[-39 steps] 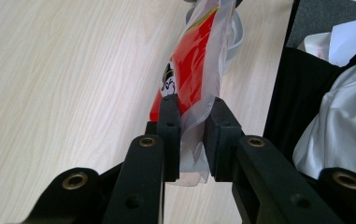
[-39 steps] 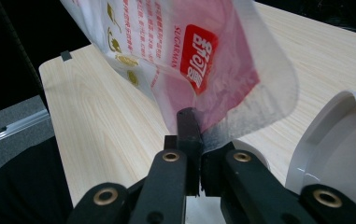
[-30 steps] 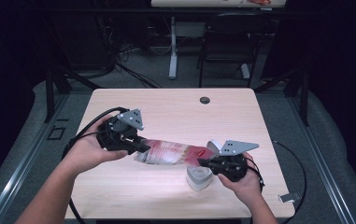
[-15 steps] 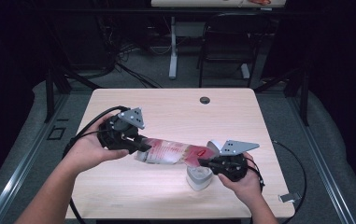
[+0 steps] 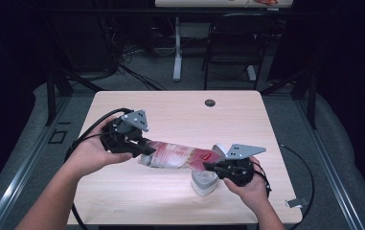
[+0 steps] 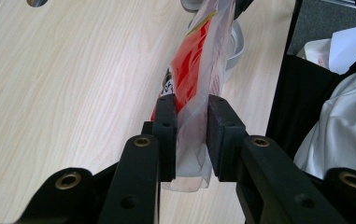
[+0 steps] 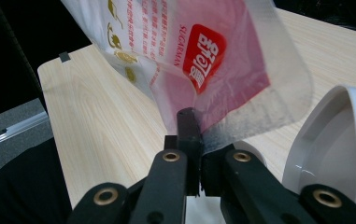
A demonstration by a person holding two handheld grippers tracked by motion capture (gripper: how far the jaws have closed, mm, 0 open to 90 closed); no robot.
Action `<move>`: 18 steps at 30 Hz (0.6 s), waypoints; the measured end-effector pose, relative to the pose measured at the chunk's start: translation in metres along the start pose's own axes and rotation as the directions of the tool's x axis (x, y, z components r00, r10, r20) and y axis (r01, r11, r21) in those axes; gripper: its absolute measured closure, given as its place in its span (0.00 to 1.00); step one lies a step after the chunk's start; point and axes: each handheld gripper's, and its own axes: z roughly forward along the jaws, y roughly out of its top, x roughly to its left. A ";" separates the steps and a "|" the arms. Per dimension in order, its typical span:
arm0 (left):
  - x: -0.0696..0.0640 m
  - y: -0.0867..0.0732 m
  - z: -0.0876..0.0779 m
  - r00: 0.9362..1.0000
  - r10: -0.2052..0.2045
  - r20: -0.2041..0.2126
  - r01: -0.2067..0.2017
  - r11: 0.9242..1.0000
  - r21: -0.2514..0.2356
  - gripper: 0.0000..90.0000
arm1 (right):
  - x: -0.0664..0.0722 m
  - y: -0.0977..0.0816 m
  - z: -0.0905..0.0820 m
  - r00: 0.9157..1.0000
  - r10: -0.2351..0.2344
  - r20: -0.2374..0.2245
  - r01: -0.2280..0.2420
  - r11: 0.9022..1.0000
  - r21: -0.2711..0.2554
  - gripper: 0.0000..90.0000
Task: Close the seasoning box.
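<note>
The red-printed bag (image 5: 180, 155) hangs between left tongs (image 5: 144, 149) and right tongs (image 5: 208, 167) (both pinching its ends)

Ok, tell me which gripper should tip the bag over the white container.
Probably the left gripper: it holds the bag by its far end, free to lift, while the right gripper pins the end nearest the white container.
</note>
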 end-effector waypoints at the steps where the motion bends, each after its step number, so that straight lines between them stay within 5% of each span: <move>1: 0.000 0.000 0.000 1.000 0.000 0.000 0.000 1.000 0.000 0.84 | 0.000 0.000 0.000 1.000 0.000 0.000 0.000 1.000 0.000 0.99; 18: 0.000 0.004 -0.001 1.000 0.004 -0.003 -0.004 1.000 0.009 0.84 | 0.000 -0.001 0.000 1.000 0.003 0.003 -0.003 1.000 -0.003 0.98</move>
